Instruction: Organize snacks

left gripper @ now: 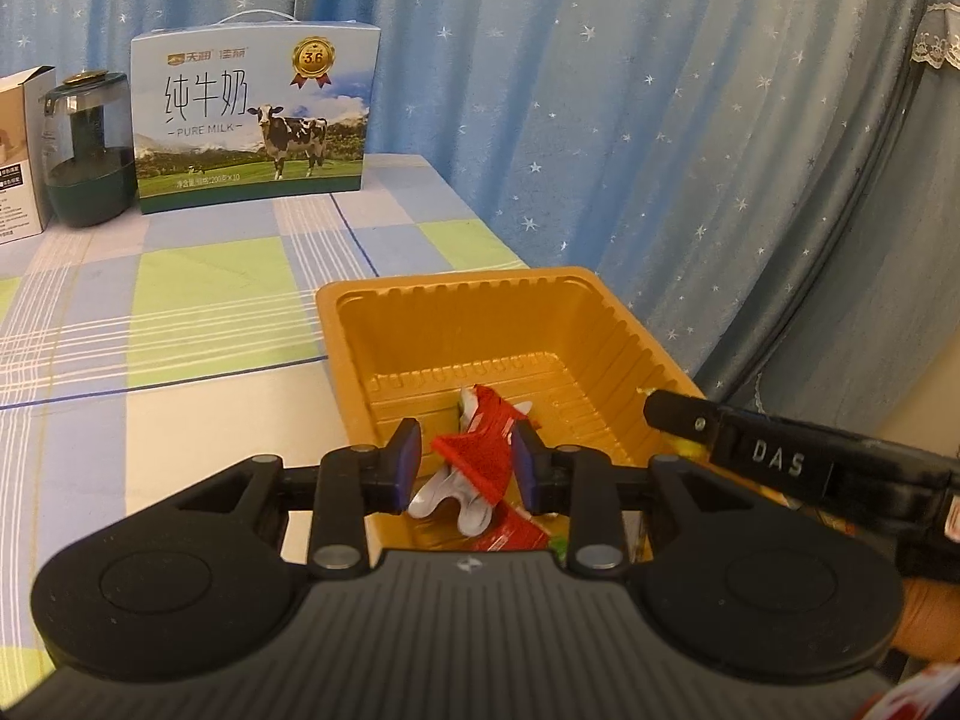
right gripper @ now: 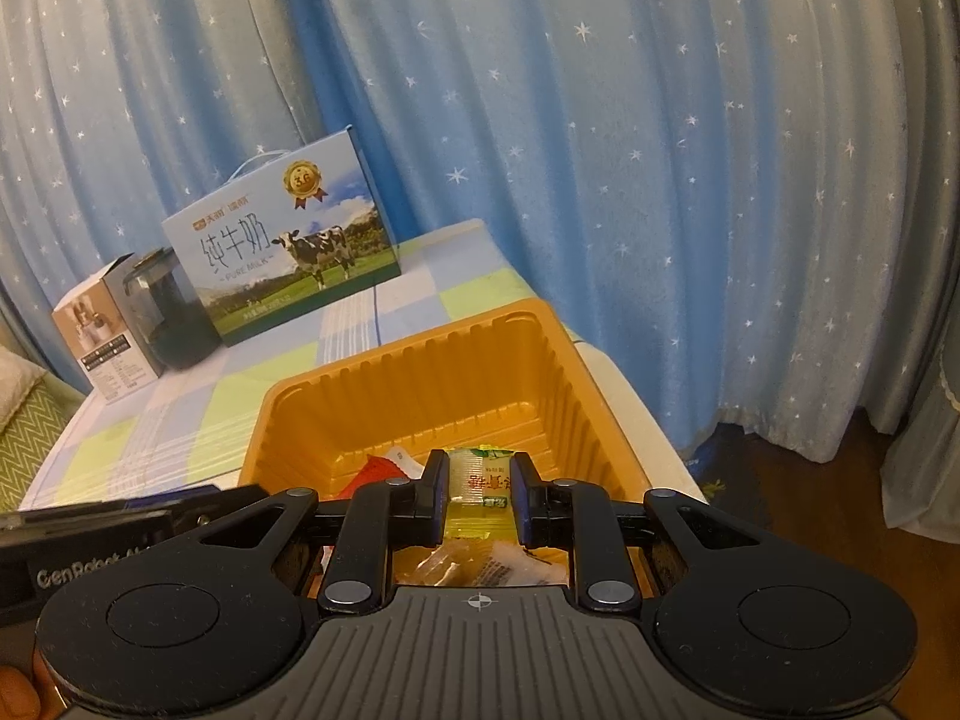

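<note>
An orange plastic tray (left gripper: 468, 324) stands at the right edge of the checked tablecloth. My left gripper (left gripper: 467, 462) hangs over the tray's near end, open, with a red and white snack packet (left gripper: 480, 450) lying loosely between its blue pads. One finger of the right gripper (left gripper: 690, 420) reaches in over the tray's right rim. In the right wrist view, my right gripper (right gripper: 480, 486) is shut on a yellow-green snack packet (right gripper: 480, 471) above the tray (right gripper: 420, 372). The red packet (right gripper: 375, 471) shows just left of it. More clear-wrapped snacks (right gripper: 480, 567) lie below in the tray.
At the back of the table stand a pure-milk carton (left gripper: 252, 120), a dark green jar (left gripper: 90, 156) and a white box (left gripper: 18, 168). A blue starred curtain (left gripper: 660, 120) hangs close behind and to the right. The table drops off right of the tray.
</note>
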### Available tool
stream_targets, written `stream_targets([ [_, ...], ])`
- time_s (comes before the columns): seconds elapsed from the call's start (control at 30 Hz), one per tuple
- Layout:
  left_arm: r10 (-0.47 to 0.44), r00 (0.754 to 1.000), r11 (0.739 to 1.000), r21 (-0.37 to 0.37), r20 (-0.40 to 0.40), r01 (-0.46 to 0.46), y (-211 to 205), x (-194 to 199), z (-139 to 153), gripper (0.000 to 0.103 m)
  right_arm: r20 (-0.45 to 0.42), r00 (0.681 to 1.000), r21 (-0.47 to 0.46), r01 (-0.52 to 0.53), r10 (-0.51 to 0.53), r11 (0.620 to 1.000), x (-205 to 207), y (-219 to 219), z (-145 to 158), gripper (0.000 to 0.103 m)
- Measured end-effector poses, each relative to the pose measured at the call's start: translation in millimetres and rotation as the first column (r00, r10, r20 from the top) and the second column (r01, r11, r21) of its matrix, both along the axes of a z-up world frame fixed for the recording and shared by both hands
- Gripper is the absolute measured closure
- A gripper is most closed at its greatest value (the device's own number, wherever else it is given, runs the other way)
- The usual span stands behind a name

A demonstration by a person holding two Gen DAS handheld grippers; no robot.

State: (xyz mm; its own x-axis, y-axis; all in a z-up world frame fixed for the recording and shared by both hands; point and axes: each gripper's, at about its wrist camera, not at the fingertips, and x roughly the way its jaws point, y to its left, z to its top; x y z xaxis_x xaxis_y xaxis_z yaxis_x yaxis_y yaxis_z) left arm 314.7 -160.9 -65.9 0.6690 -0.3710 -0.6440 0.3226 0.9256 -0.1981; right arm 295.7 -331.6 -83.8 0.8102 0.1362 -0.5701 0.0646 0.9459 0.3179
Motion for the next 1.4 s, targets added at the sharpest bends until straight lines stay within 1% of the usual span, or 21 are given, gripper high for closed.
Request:
stream_targets([
  [0.07, 0.0, 1.0, 1.0, 0.002, 0.0, 0.0, 2, -2, 0, 0.07, 0.003, 1.0, 0.004, -0.004, 0.004, 1.0, 0, 1, 0, 0.081],
  [0.5, 0.009, 1.0, 1.0, 0.005, -0.002, -0.009, 8, -5, 0, 0.069, 0.016, 1.0, 0.018, -0.015, 0.015, 1.0, 0, 4, 0, 0.081],
  [0.6, 0.008, 1.0, 1.0, 0.004, -0.002, -0.008, 8, -5, 0, 0.069, 0.017, 1.0, 0.012, -0.014, 0.014, 1.0, 0, 5, 0, 0.081],
  [0.7, 0.01, 1.0, 1.0, 0.003, -0.003, -0.01, 8, -5, 0, 0.068, 0.027, 0.999, -0.015, -0.023, 0.024, 1.0, 0, 8, 2, 0.081],
  [0.73, 0.01, 1.0, 1.0, 0.004, -0.003, -0.01, 8, -5, 0, 0.068, 0.031, 0.999, -0.006, -0.028, 0.028, 1.0, -1, 8, 2, 0.081],
  [0.8, 0.01, 1.0, 1.0, 0.002, -0.007, -0.01, 8, -5, 0, 0.063, 0.04, 0.999, 0.017, -0.037, 0.036, 0.999, 1, 7, 3, 0.08],
  [0.83, 0.01, 1.0, 1.0, 0.001, -0.007, -0.01, 9, -5, 0, 0.059, 0.045, 0.999, 0.025, -0.028, 0.027, 0.999, 1, 6, 4, 0.068],
  [0.87, 0.009, 1.0, 1.0, 0.001, -0.006, -0.009, 10, -6, 0, 0.056, 0.05, 0.999, 0.035, -0.021, 0.02, 0.999, 0, 5, 4, 0.042],
  [0.9, 0.01, 1.0, 1.0, 0.003, -0.005, -0.01, 10, -6, 0, 0.054, 0.057, 0.998, 0.052, -0.014, 0.011, 0.999, 0, 3, 4, 0.037],
  [0.97, 0.017, 1.0, 1.0, 0.006, -0.003, -0.017, 12, -7, -1, 0.052, 0.062, 0.998, 0.08, -0.008, 0.003, 0.997, -1, -1, 4, 0.036],
  [1.13, 0.033, 0.999, 0.999, 0.013, 0.0, -0.033, 14, -9, -2, 0.049, 0.063, 0.998, 0.067, 0.017, -0.021, 0.998, -3, -3, 6, 0.036],
  [1.23, 0.035, 0.999, 0.999, 0.018, 0.003, -0.036, 15, -11, -1, 0.043, 0.065, 0.997, 0.066, 0.027, -0.031, 0.997, -4, -5, 6, 0.036],
  [1.3, 0.037, 0.999, 0.999, 0.025, 0.008, -0.038, 16, -11, 0, 0.036, 0.066, 0.997, 0.061, 0.032, -0.036, 0.998, -5, -5, 6, 0.036],
  [1.4, 0.045, 0.999, 0.999, 0.027, 0.014, -0.045, 18, -12, 2, 0.032, 0.063, 0.997, 0.056, 0.038, -0.042, 0.998, -7, -5, 6, 0.036],
])
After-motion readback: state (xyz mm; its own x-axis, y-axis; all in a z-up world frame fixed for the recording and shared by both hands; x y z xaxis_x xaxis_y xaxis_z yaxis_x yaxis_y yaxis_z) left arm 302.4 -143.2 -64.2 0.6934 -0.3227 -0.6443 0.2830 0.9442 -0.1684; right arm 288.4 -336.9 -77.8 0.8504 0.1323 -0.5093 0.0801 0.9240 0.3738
